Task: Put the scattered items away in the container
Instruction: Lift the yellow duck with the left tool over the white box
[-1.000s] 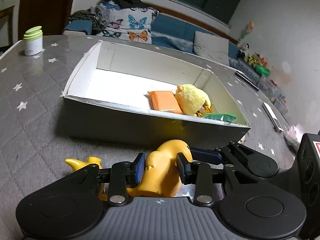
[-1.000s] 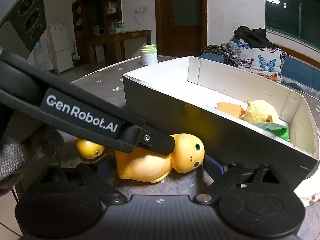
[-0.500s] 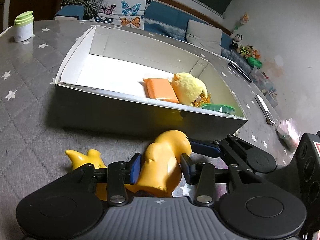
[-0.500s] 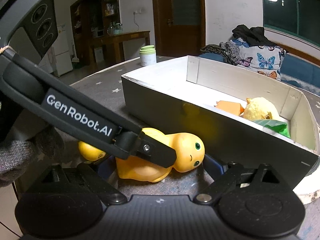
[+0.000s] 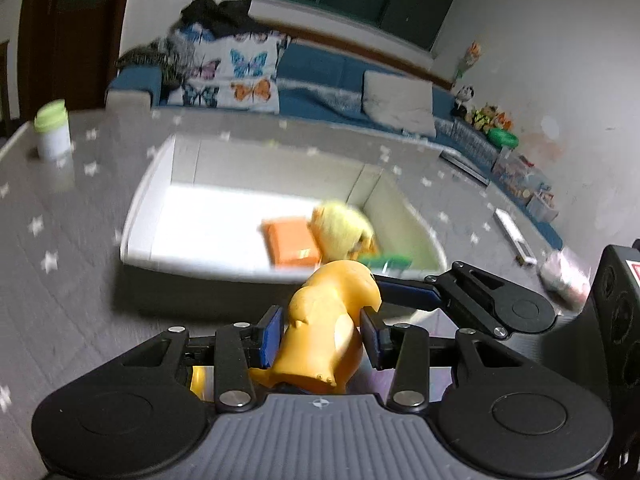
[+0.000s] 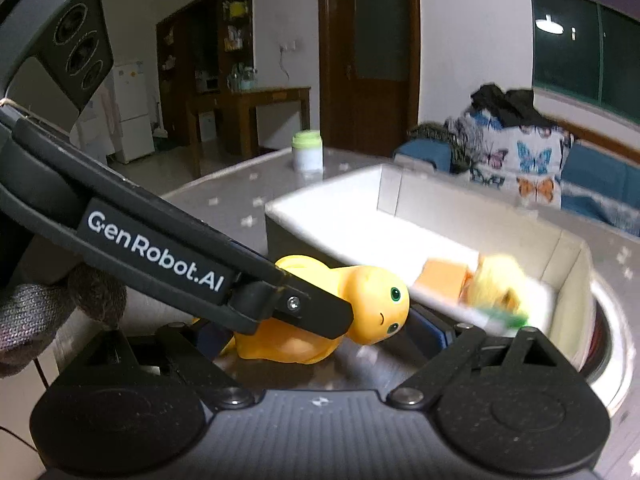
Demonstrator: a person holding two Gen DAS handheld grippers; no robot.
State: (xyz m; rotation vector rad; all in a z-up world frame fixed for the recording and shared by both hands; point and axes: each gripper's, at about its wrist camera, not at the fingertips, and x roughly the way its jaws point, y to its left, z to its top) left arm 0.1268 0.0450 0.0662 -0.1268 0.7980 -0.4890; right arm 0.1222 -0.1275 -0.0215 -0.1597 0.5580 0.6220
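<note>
Glossy plastic duck (image 5: 326,332), matt cardboard box (image 5: 200,168)

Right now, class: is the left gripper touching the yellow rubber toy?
Touching. The left wrist view shows the left gripper with both blue pads pressed against the sides of the yellow rubber toy.

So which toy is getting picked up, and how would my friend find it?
Look for the big white box on the grey starry table. Just in front of its near wall, the left gripper has its jaws shut on a smooth orange-yellow toy with green eyes. The yellow toy in the box is fluffy instead.
</note>
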